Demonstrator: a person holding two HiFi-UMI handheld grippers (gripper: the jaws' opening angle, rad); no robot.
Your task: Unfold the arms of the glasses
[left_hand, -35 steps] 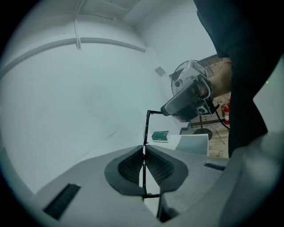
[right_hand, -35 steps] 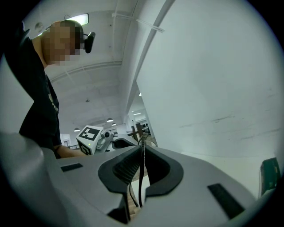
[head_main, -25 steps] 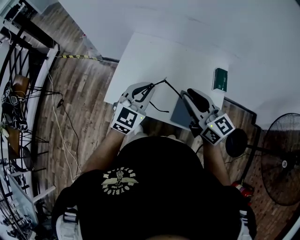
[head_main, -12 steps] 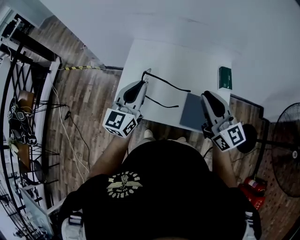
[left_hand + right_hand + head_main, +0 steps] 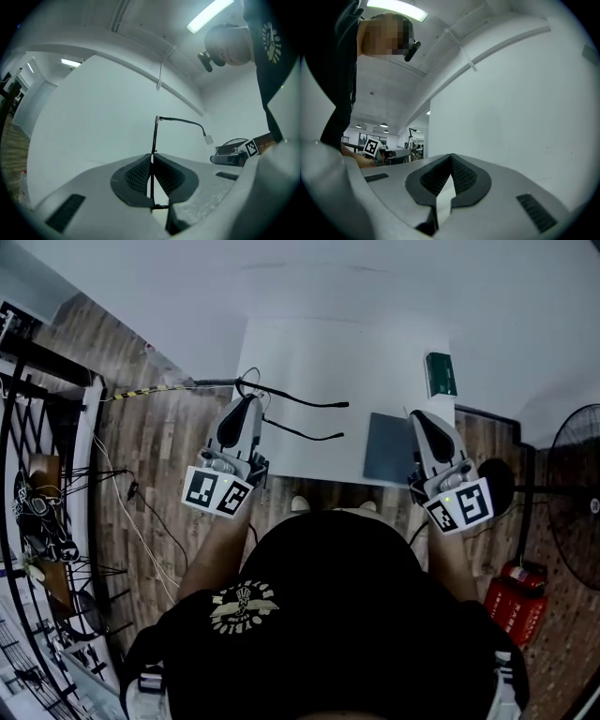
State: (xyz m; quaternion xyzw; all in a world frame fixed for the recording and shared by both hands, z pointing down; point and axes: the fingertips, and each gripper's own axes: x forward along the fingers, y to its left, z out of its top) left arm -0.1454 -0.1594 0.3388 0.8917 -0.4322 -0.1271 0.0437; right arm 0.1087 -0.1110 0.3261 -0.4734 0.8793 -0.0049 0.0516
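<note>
Swung aside with the glasses (image 5: 300,397) clamped in its fingers, the left gripper (image 5: 249,401) leaves their arms seemingly pointing toward the right gripper (image 5: 419,415), well apart, fingers just closed on nothing.

No word or number could be read anywhere. The nearest thing to print was the pale winged emblem (image 5: 242,606) on the person's black shirt (image 5: 356,624) — its curved bands (lettering, perhaps) were too small to make out. The cube (image 5: 217,493) on the left gripper (image 5: 251,397) and the cube (image 5: 459,505) on the right gripper (image 5: 419,416) each bore black-and-white square markers — block patterns, not letters. The emblem showed again at the edge of the left gripper view, equally unreadable.
</note>
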